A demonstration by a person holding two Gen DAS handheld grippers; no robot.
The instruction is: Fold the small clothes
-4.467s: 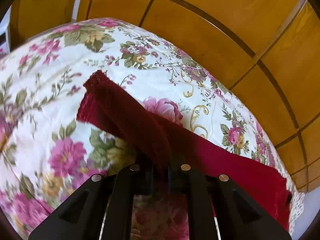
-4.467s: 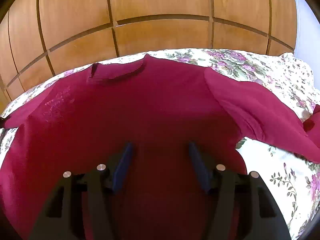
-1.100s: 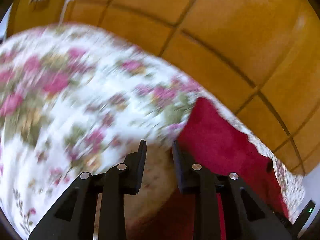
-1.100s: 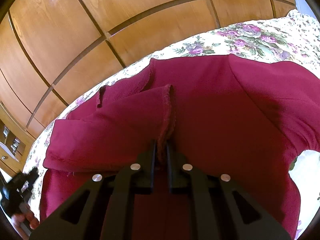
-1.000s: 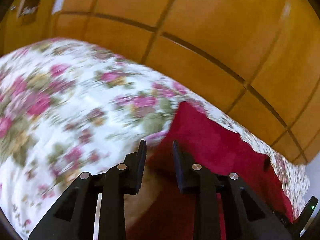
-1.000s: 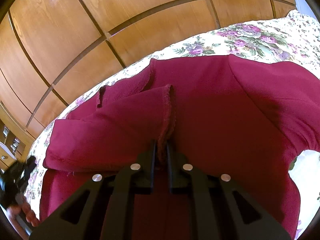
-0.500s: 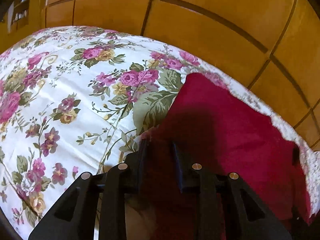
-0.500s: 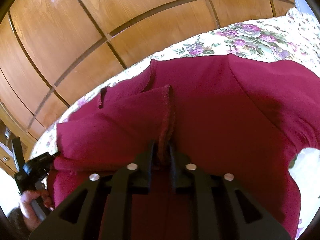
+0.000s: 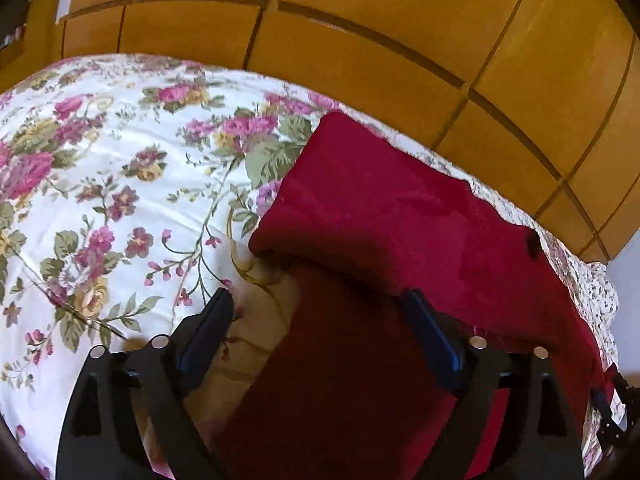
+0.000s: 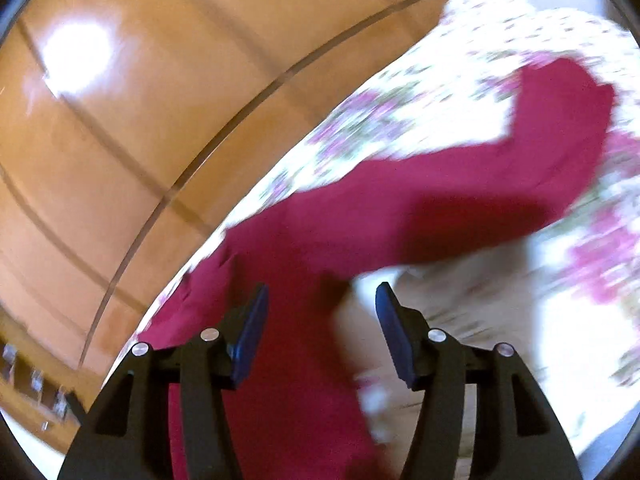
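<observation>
Red garment (image 9: pixel 400 208) edge lies folded on floral bedspread (image 9: pixel 120 184), released.

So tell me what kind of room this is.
Most likely a bedroom. A dark red garment lies on a floral bedspread that looks like bedding, and glossy panelled wooden doors, probably a built-in wardrobe, run right behind the bed.
</observation>
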